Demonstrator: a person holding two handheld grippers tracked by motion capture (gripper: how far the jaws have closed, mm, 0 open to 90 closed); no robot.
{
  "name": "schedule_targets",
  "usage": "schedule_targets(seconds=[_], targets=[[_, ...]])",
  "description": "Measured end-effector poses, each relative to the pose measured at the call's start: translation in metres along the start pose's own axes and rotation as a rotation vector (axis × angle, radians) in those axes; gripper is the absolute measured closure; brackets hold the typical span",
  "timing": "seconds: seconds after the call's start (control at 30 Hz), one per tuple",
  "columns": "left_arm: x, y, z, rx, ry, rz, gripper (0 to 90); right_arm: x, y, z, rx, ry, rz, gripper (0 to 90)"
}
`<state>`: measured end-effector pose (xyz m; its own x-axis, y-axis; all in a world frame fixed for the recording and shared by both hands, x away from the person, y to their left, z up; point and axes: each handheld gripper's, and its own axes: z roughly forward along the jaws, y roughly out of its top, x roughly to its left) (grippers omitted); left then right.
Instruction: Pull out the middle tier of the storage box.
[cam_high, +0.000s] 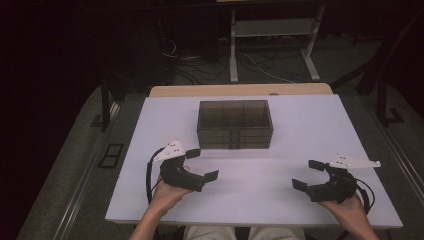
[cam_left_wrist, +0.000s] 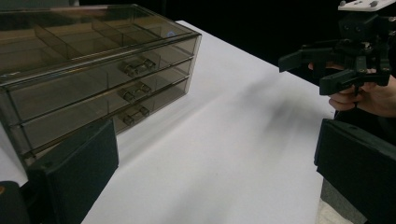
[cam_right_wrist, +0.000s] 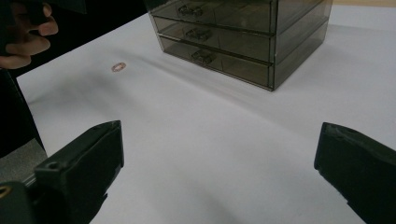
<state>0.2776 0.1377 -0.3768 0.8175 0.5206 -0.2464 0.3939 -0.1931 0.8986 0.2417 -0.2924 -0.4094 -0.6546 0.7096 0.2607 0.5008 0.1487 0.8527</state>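
White table first, then the smoked-plastic drawer box sitting far-centre, three drawers shut. It looks rigid, light and slippery, so I'd pinch a small drawer handle. Left tongs and right tongs hover near, both spread apart, empty.

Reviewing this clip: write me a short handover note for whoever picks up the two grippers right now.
Left gripper: open, holding nothing, in front of the drawer box's left end.
Right gripper: open, holding nothing, near the table's right front.
Drawer box: smoked clear plastic, three drawers, all shut, at mid table.
Small ring: lies on the table, apart from the box.
Done: nothing touched.
Left: probably approaching the box and opening a drawer.
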Motion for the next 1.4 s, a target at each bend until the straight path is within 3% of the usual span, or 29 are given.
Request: schedule_targets(seconds=[0.83,1.4], targets=[[0.006,0.003,0.031,-0.005,-0.033,-0.082,0.0,0.001,0.0,0.001,0.008,0.001,-0.01,0.9],[0.02,-0.004,0.045,-0.053,-0.05,-0.236,0.0,0.001,0.0,0.002,0.013,0.002,-0.012,0.9]])
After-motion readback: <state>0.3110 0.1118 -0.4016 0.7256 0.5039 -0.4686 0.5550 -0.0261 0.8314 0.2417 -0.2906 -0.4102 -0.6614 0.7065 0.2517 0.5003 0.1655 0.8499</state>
